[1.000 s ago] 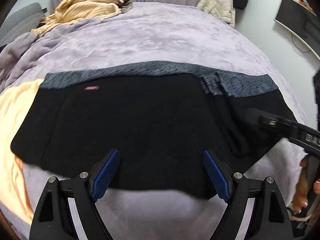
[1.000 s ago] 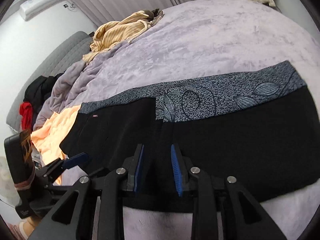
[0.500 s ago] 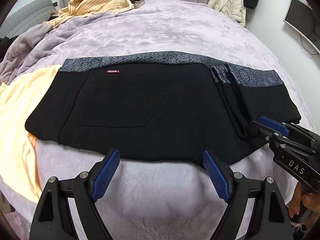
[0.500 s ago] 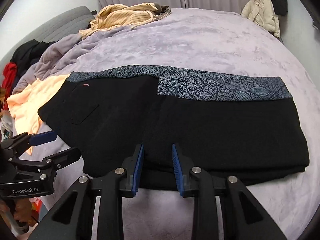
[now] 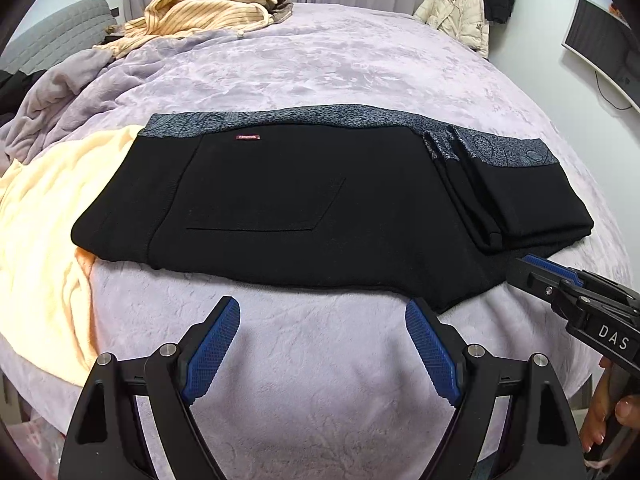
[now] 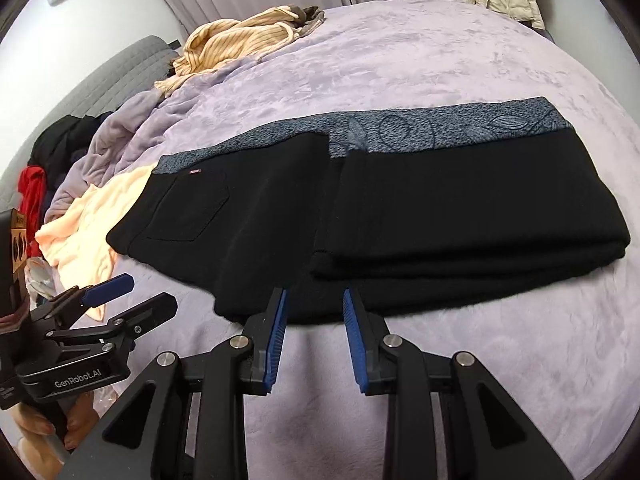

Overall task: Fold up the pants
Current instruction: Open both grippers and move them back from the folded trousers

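Left wrist view: my left gripper hangs over bare lilac bedspread with its jaws spread wide and nothing between them. The black pants lie flat on the bed just ahead of the fingertips, apart from them, patterned grey waistband along the far edge and a back pocket facing up. Ahead and to the right, a doubled-over portion sits stacked on top of the lower layer, so I judge at least one fold is already made. The right gripper shows at the right edge, its tip just beside the near right corner of the pants; from here I cannot tell whether it touches the cloth. A peach blanket lies off to the left, partly under the pants.

Right wrist view: my right gripper has its jaws narrowed but parted, having just been closing, and no cloth is between the pads; the near hem of the pants lies just beyond the tips. Straight ahead and to the right the folded layers are stacked thick, while ahead to the left the pocket half lies single and flat. The left gripper sits low to the left, clear of the fabric.

My read: neither gripper holds anything, the pants are partly folded, and bringing the pocket half over the stack probably remains.
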Tool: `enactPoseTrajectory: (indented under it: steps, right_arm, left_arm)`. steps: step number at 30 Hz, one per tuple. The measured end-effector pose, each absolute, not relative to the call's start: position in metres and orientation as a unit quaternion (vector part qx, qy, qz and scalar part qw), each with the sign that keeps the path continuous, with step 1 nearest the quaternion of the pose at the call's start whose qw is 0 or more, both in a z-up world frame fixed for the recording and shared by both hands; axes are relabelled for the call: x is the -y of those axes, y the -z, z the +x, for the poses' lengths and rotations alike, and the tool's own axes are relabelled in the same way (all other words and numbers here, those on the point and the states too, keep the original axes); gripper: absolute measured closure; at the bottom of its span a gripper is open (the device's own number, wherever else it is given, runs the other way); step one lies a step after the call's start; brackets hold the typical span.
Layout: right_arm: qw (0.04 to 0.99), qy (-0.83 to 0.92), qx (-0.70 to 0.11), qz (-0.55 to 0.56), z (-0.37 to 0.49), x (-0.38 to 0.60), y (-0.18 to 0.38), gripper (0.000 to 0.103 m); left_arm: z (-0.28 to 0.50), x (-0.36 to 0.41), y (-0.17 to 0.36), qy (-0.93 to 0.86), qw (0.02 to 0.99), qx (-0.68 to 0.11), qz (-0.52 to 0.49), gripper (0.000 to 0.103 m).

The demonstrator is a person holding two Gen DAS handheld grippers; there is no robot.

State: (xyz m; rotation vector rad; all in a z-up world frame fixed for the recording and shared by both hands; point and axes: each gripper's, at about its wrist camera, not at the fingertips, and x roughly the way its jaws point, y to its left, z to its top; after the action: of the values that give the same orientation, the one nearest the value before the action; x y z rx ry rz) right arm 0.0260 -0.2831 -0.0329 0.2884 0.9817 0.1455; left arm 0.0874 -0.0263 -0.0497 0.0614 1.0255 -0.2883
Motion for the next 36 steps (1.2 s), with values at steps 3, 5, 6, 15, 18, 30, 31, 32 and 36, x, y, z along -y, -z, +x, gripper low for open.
enactPoseTrajectory:
  steps: [3, 5, 6, 15, 18, 30, 31, 32, 36]
  right_arm:
    - [0.871, -0.071, -0.468, 0.13, 0.023, 0.272, 0.03, 0.067]
    - [0.873, -0.069, -0.466, 0.128, 0.023, 0.267, 0.028, 0.064]
    - [0.873, -0.069, -0.465, 0.128, 0.024, 0.265, 0.027, 0.062]
    - [0.872, -0.066, -0.47, 0.118, 0.037, 0.246, 0.022, 0.051]
    - [0.869, -0.068, -0.477, 0.108, 0.041, 0.238, 0.024, 0.05]
    - [0.862, -0.057, -0.49, 0.112, 0.056, 0.237, 0.042, 0.044]
    - [0.862, -0.059, -0.491, 0.107, 0.056, 0.236, 0.043, 0.043]
    - [0.863, -0.058, -0.491, 0.102, 0.056, 0.235, 0.044, 0.043]
    - [0.864, -0.058, -0.491, 0.097, 0.056, 0.232, 0.047, 0.04]
  left_arm:
    - [0.085, 0.015, 0.05, 0.131, 0.862, -0.489, 0.024, 0.017]
    - [0.086, 0.007, 0.052, 0.126, 0.862, -0.491, 0.021, 0.017]
    - [0.086, 0.003, 0.053, 0.124, 0.861, -0.492, 0.018, 0.017]
    - [0.086, -0.032, 0.054, 0.137, 0.861, -0.488, -0.037, 0.0]
    - [0.089, -0.043, 0.054, 0.124, 0.866, -0.482, -0.044, 0.0]
    - [0.107, -0.076, 0.096, 0.09, 0.843, -0.526, -0.069, 0.0]
    - [0.105, -0.074, 0.096, 0.094, 0.844, -0.525, -0.061, 0.0]
    - [0.104, -0.073, 0.096, 0.099, 0.845, -0.523, -0.052, 0.0]
    - [0.102, -0.088, 0.09, 0.129, 0.85, -0.5, -0.103, 0.0]
